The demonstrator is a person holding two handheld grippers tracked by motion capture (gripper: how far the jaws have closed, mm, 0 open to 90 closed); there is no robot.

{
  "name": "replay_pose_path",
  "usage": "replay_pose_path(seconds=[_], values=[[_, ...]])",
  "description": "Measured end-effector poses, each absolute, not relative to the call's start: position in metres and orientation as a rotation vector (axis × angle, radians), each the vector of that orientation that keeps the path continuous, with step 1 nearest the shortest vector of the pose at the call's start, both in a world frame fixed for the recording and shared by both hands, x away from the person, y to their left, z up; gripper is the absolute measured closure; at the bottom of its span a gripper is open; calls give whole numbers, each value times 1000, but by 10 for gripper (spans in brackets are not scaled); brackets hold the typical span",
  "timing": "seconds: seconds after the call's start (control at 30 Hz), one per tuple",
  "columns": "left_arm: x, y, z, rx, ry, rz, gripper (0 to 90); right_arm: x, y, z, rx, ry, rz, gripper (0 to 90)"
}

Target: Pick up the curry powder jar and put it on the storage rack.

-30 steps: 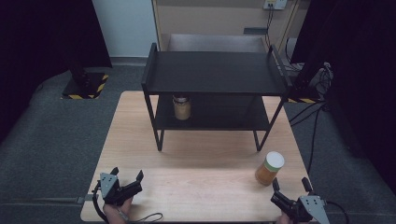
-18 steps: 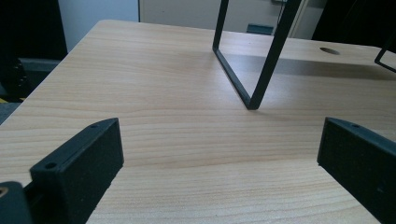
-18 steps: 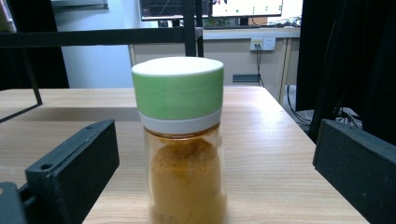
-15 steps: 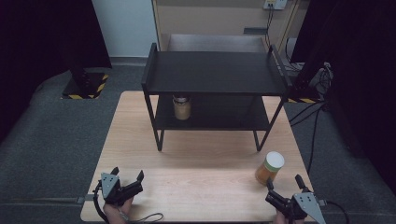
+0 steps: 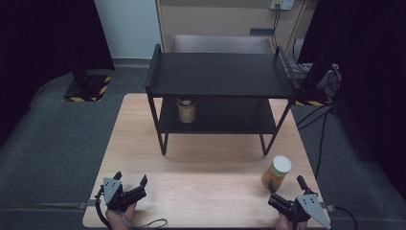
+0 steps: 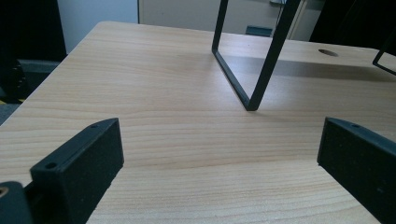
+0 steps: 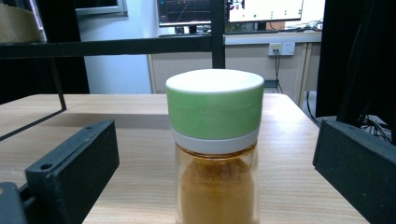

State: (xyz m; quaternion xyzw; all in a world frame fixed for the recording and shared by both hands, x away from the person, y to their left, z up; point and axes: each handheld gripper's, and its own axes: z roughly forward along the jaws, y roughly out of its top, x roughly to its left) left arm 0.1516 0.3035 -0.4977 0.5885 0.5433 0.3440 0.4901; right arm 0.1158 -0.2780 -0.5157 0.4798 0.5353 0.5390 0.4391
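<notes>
A spice jar (image 5: pixel 277 171) with a green and white lid and orange powder stands upright on the wooden table (image 5: pixel 206 158), near its front right. My right gripper (image 5: pixel 286 190) is open just in front of it; in the right gripper view the spice jar (image 7: pixel 215 140) stands centred ahead of the spread jaws, apart from them. My left gripper (image 5: pixel 130 181) is open at the table's front left with nothing between its jaws; in the left gripper view my left gripper (image 6: pixel 224 158) faces bare wood and a shelf leg (image 6: pixel 268 60). A second jar (image 5: pixel 186 110) sits on the lower level of the black shelf (image 5: pixel 220 76).
The black two-level shelf stands across the table's far half, its legs (image 5: pixel 164 143) on the wood. Cables (image 5: pixel 321 124) hang off the right side. Dark carpet (image 5: pixel 52 143) surrounds the table. A round cable hole (image 6: pixel 328 52) lies in the tabletop.
My right gripper has moved forward and a little left, closing in on the spice jar. The left gripper has stayed put.
</notes>
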Motion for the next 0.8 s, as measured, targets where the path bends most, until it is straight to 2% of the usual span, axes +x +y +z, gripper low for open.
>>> replay_pose_path(seconds=[0.8], values=[[152,301,-497,1429,1333,847,0,142,-280,-514,1208,1363,1370,13]])
